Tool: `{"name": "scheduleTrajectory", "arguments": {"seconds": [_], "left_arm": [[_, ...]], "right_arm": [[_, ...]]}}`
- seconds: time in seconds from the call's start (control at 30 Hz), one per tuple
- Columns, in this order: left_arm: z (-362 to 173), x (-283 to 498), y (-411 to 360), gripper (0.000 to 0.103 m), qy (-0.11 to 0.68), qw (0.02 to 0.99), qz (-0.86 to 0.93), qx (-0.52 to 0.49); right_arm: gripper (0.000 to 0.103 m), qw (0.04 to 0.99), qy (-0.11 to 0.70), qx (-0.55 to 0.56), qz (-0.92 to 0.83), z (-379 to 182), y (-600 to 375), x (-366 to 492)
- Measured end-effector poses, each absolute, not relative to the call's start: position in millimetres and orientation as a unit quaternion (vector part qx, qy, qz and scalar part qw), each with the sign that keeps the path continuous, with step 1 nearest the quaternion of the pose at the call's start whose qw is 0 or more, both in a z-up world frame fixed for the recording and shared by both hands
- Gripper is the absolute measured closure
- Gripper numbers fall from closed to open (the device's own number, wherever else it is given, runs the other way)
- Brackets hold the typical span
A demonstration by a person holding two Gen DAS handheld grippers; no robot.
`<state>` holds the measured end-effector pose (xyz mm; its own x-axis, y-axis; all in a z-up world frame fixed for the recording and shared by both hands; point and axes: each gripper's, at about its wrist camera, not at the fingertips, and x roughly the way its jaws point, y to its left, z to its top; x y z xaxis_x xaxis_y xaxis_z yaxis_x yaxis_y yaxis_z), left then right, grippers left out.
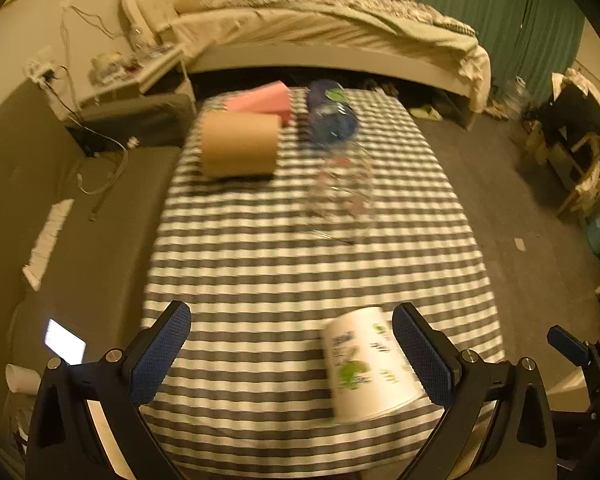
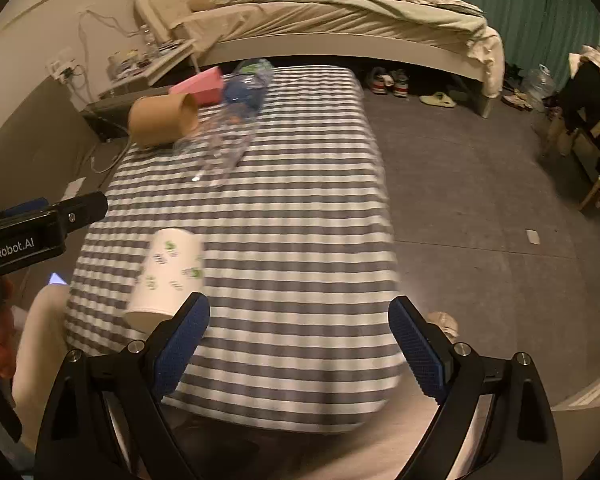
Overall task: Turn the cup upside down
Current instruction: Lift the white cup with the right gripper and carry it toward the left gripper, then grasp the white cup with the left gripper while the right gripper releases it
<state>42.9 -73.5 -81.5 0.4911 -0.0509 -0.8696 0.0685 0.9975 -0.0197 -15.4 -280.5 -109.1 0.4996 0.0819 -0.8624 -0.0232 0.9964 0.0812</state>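
A white paper cup with green print (image 1: 370,364) stands upside down, wide rim down, on the striped table near its front edge. It also shows in the right wrist view (image 2: 168,276). My left gripper (image 1: 292,352) is open and empty, the cup just inside its right finger. My right gripper (image 2: 300,340) is open and empty, to the right of the cup, over the table's front edge. The left gripper's body (image 2: 40,228) shows at the left of the right wrist view.
At the table's far end are a brown cup (image 1: 240,144), a pink cup (image 1: 262,100), a blue cup (image 1: 330,114) and a clear plastic cup (image 1: 342,184). The striped cloth (image 1: 300,264) covers the narrow table. A bed (image 1: 320,28) stands behind it; grey floor to the right.
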Motion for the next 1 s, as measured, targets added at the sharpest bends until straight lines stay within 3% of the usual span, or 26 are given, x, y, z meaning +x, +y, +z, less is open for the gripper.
{"name": "scheduleTrajectory", "arguments": {"seconds": [0.53, 0.77, 0.87, 1.0], "left_arm": [[-145.5, 86.5, -107.9, 0.001, 0.633, 0.773, -0.041, 0.021], [-169.2, 91.5, -112.0, 0.021, 0.667, 0.743, -0.057, 0.024], [-180.8, 89.0, -119.3, 0.04, 0.684, 0.726, -0.074, 0.027], [-189.2, 86.9, -123.1, 0.04, 0.69, 0.718, -0.085, 0.024]], "right_arm": [[0.012, 0.853, 0.52, 0.04, 0.016, -133.7, -318.4, 12.3], [0.012, 0.85, 0.526, 0.039, 0.012, -140.6, -319.2, 21.8], [0.012, 0.851, 0.524, 0.039, 0.01, -138.9, -318.6, 25.2], [0.012, 0.853, 0.521, 0.036, 0.009, -135.8, -315.6, 26.0]]}}
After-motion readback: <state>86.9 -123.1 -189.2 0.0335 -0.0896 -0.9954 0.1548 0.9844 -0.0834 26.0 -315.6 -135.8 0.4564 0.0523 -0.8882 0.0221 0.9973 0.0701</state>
